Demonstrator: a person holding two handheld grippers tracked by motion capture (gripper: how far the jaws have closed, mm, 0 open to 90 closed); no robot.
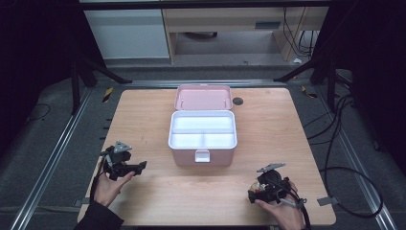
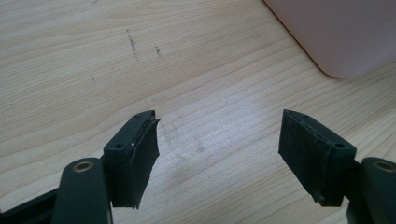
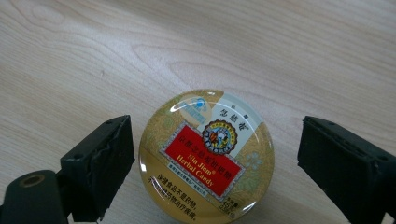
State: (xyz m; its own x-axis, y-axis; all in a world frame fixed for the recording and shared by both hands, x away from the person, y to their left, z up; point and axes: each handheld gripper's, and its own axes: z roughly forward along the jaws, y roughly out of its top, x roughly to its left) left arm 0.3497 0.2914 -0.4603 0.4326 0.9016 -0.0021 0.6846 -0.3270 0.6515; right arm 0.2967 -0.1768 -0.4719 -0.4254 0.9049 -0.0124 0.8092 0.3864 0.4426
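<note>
Candy tin (image 3: pixel 206 156) lies flat on the table (image 1: pixel 143 120), in front of the pink box (image 1: pixel 202 155) and off toward its right front corner, between the 2 spread jaws of the right gripper (image 3: pixel 212 163). Those jaws stand released, 1 just beside the tin's rim on its one side and the other apart from it, neither pressing. In the high view the tin itself is too small to make out under the right gripper (image 1: pixel 265 188), so its place there is judged from the gripper view.

Round, domed and glossy, the tin looks like light, stiff metal that will not crush but may slide on the smooth wood or slip from the pads. The best hold is likely across its widest line, low on the rim, with the jaws squarely opposite each other.

Left gripper (image 2: pixel 217 154) hangs over bare wood left of the box's front corner, its jaws spread and holding nothing.

The box stands open, its lid (image 1: pixel 203 97) tipped back and 3 white compartments empty. Between tin and box the wood is clear; the table's front edge lies close behind the tin.
</note>
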